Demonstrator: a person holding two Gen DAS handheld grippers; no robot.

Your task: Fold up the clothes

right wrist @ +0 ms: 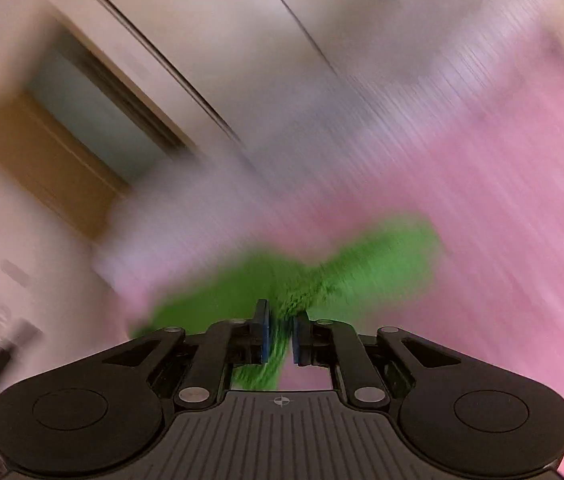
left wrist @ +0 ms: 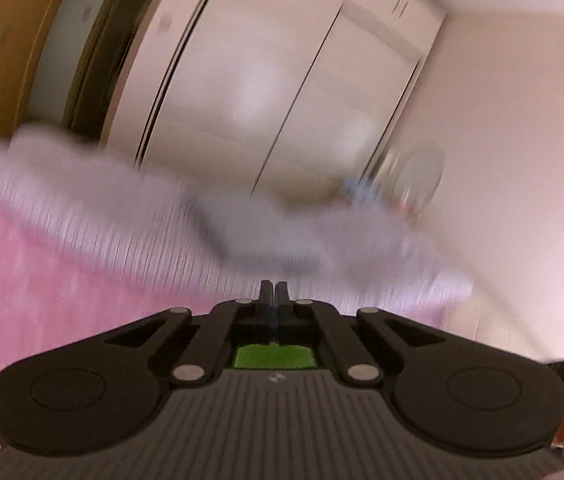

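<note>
A green knitted garment (right wrist: pixel 346 272) hangs bunched from my right gripper (right wrist: pixel 281 320), whose fingers are closed on it above a pink bed cover (right wrist: pixel 502 200). In the left wrist view my left gripper (left wrist: pixel 273 288) has its fingers pressed together, and a patch of green cloth (left wrist: pixel 274 356) shows under the jaws near its base. Whether the fingertips pinch the cloth is hidden. Both views are heavily motion-blurred.
A grey-white ribbed blanket or pillow (left wrist: pixel 142 208) lies across the far edge of the pink cover (left wrist: pixel 42 300). Behind it stand pale wardrobe doors (left wrist: pixel 282 60), a brown door frame (right wrist: pixel 42 160) and a bare wall (left wrist: pixel 522 160).
</note>
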